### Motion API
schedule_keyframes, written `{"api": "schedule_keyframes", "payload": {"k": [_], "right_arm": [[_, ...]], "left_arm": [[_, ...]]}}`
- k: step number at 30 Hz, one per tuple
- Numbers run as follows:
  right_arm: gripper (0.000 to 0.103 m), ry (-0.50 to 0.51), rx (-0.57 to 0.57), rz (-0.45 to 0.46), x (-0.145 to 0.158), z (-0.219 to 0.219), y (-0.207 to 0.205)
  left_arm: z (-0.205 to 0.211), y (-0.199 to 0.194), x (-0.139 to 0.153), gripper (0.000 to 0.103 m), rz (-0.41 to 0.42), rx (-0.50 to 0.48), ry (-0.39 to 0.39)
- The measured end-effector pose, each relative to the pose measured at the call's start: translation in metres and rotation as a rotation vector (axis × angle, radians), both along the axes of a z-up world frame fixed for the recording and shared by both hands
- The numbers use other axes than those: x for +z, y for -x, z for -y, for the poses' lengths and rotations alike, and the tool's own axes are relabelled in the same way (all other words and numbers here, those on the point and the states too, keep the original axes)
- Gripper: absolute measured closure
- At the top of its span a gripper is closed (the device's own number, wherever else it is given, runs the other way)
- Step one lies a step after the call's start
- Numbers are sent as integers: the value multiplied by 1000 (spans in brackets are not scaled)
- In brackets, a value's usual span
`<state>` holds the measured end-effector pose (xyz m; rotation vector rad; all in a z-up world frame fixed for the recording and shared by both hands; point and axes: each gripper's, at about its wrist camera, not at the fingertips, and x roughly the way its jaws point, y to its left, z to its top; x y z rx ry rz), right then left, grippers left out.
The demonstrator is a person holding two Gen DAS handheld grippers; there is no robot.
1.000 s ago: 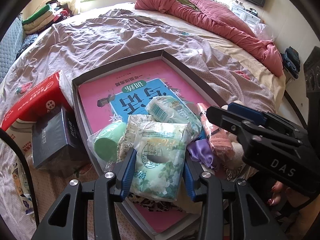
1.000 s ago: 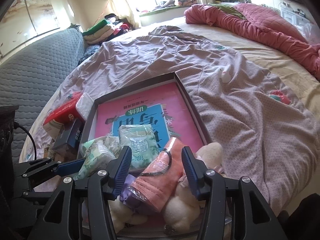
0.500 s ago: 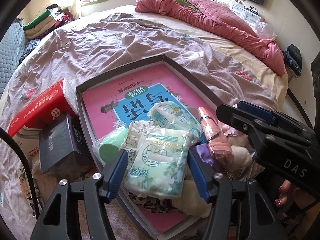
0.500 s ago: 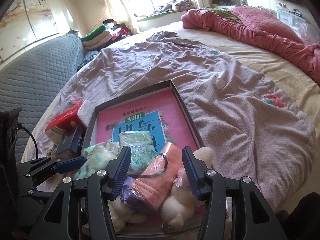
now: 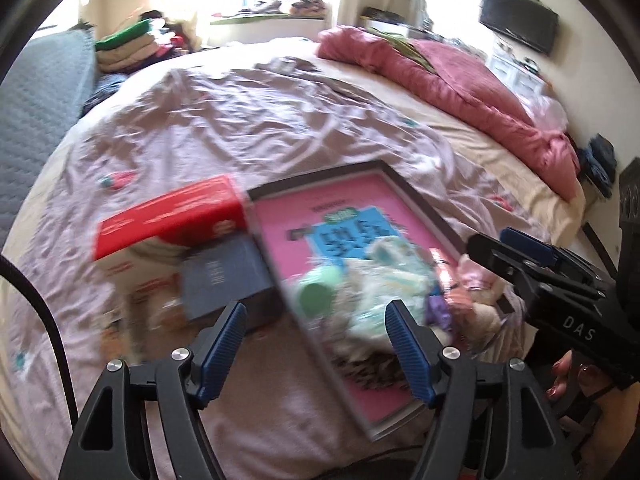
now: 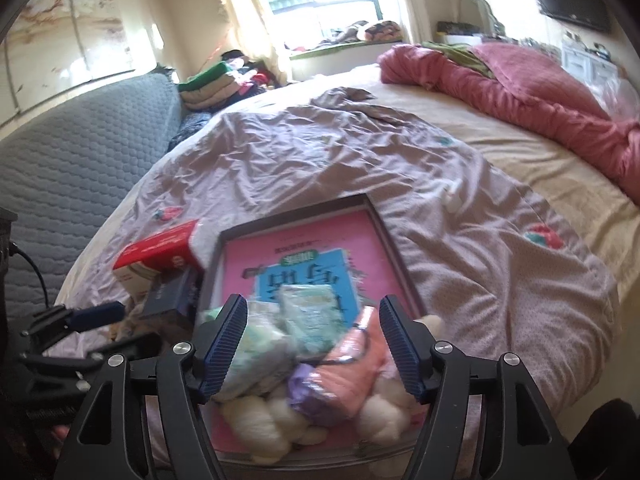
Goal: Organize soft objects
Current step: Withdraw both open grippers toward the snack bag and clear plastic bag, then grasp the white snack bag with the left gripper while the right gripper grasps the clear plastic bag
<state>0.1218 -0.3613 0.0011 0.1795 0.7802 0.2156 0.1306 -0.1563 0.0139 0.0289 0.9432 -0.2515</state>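
Note:
A dark shallow tray (image 5: 416,196) (image 6: 384,240) with a pink and blue book lies on the bed. Soft things are piled at its near end: pale green packs (image 5: 380,300) (image 6: 308,316), a green cup in a bag (image 5: 316,292), a pink cloth roll (image 6: 352,364), a purple bag (image 6: 308,392) and a white plush toy (image 6: 256,420). My left gripper (image 5: 316,352) is open and empty, above the tray's left edge. My right gripper (image 6: 316,344) is open and empty, over the pile. The left wrist view is blurred.
A red and white box (image 5: 172,220) (image 6: 156,252) and a dark box (image 5: 224,276) (image 6: 168,300) sit left of the tray. A wrinkled mauve sheet (image 6: 320,152) covers the bed. A pink quilt (image 6: 520,92) lies at the far right. A grey sofa (image 6: 60,168) stands left.
My left gripper has opened wider, let go of the green pack and pulled back and left, away from the pile. My right gripper has drawn back a little and stayed open.

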Motion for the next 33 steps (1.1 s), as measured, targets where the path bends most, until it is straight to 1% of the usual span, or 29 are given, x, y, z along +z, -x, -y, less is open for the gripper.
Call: {"api": "schedule_keyframes", "payload": {"k": [3, 5, 7, 9, 14, 16, 18, 23, 24, 27, 31, 33], "right_arm": [[31, 24, 60, 20, 9, -27, 4], [30, 42, 105, 32, 13, -44, 7], [30, 71, 153, 38, 16, -65, 10], [30, 94, 210, 47, 18, -89, 13], [30, 132, 357, 51, 16, -141, 18], [30, 139, 425, 37, 11, -158, 17], [30, 146, 499, 3, 4, -176, 10], [30, 255, 629, -4, -9, -213, -7], [30, 279, 653, -11, -13, -220, -11], [30, 312, 722, -22, -22, -236, -24], [30, 407, 797, -16, -34, -257, -37], [30, 438, 840, -12, -38, -266, -42]], "left_arm": [[-31, 8, 6, 32, 4, 57, -9], [-53, 14, 9, 31, 20, 102, -33], [-75, 19, 8, 31, 19, 141, -45], [-95, 22, 5, 31, 4, 174, -33], [-136, 26, -14, 31, -34, 252, -34], [-148, 27, -24, 31, -55, 272, -10], [-156, 27, -33, 31, -74, 283, 11], [-178, 24, -55, 31, -115, 325, 52], [-183, 21, -60, 31, -129, 335, 72], [-198, 13, -74, 31, -168, 367, 175], [-207, 1, -90, 31, -200, 389, 188], [-210, -6, -97, 31, -216, 399, 197]]}}
